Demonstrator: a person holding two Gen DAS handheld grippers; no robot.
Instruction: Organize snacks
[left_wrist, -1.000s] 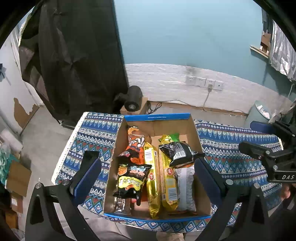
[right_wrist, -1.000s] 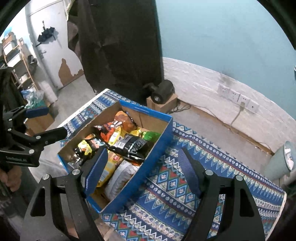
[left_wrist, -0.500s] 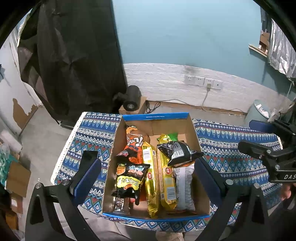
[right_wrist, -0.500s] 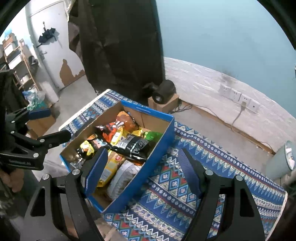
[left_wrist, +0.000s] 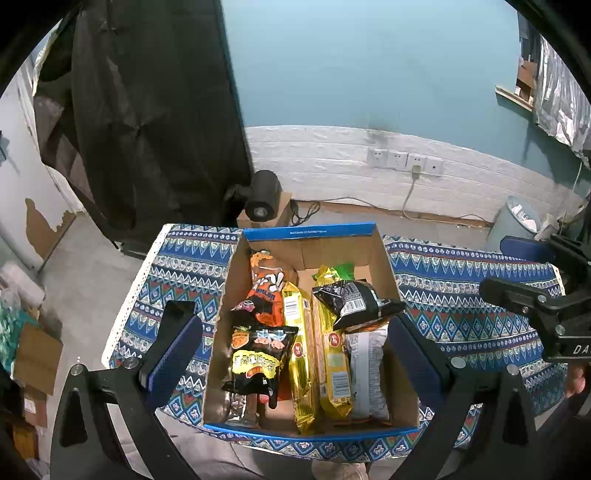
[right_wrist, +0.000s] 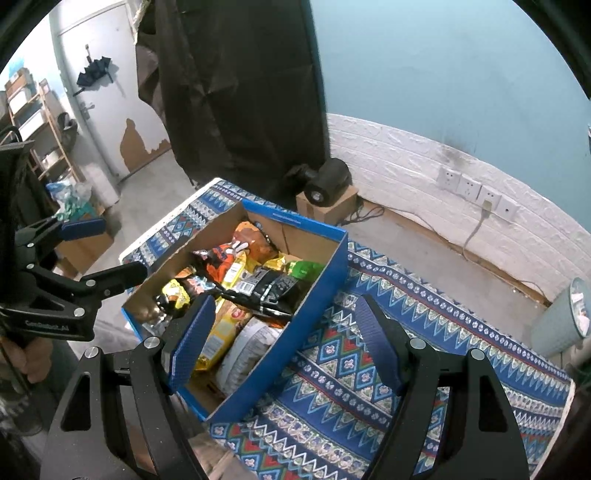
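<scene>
No visible change from the earlier frames: both grippers and the box contents sit as before. Left gripper (left_wrist: 295, 343) wide open, empty, hovering above the cardboard box (left_wrist: 310, 233). Box rests on the patterned tabletop (left_wrist: 184, 258), snack packets (left_wrist: 301, 354) lying inside. Right gripper (right_wrist: 284, 343) wide open, empty, box at its 10 o'clock.

Left claw (left_wrist: 291, 350), right claw (right_wrist: 284, 343): agape, empty
</scene>
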